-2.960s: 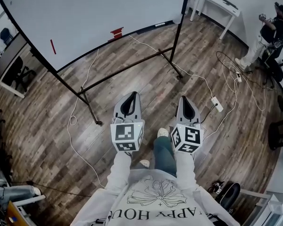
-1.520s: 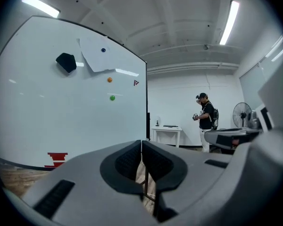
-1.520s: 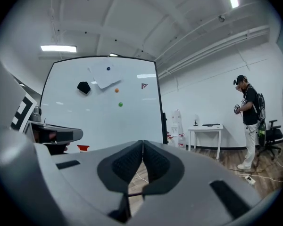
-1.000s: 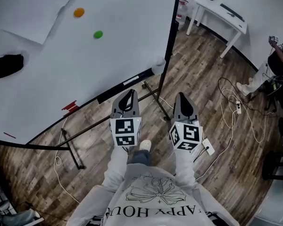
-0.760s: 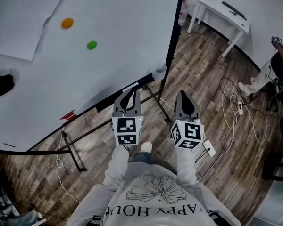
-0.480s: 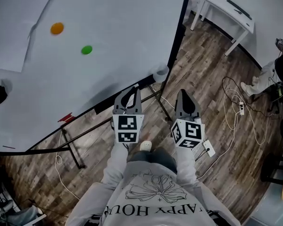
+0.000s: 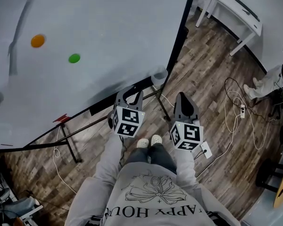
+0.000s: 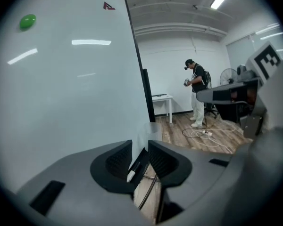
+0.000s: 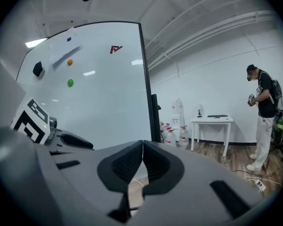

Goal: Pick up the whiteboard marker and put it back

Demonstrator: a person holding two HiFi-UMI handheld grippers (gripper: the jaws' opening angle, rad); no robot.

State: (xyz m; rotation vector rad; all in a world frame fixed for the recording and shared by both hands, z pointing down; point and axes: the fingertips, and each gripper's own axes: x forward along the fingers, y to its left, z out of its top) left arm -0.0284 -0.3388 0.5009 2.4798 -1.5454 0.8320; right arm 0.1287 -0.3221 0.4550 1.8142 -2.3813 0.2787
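The left tongs (image 7: 131, 94) are just opening low beside the whiteboard (image 7: 108, 41), gripping nothing. The whiteboard marker (image 8: 132, 173) is showing through their gap. The right tongs (image 7: 185, 101) are hanging clenched and empty.

Whiteboard (image 7: 108, 32) glossy, smooth; floor (image 7: 203, 79) wood-grain planks; board frame (image 7: 181, 27) black metal.

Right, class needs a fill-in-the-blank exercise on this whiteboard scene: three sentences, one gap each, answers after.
On the large white whiteboard, a round orange magnet sits near a round magnet coloured ___. The right gripper has its jaws ___, with nothing between them. The floor is laid with ___ planks.
Missing words: green; shut; wooden.
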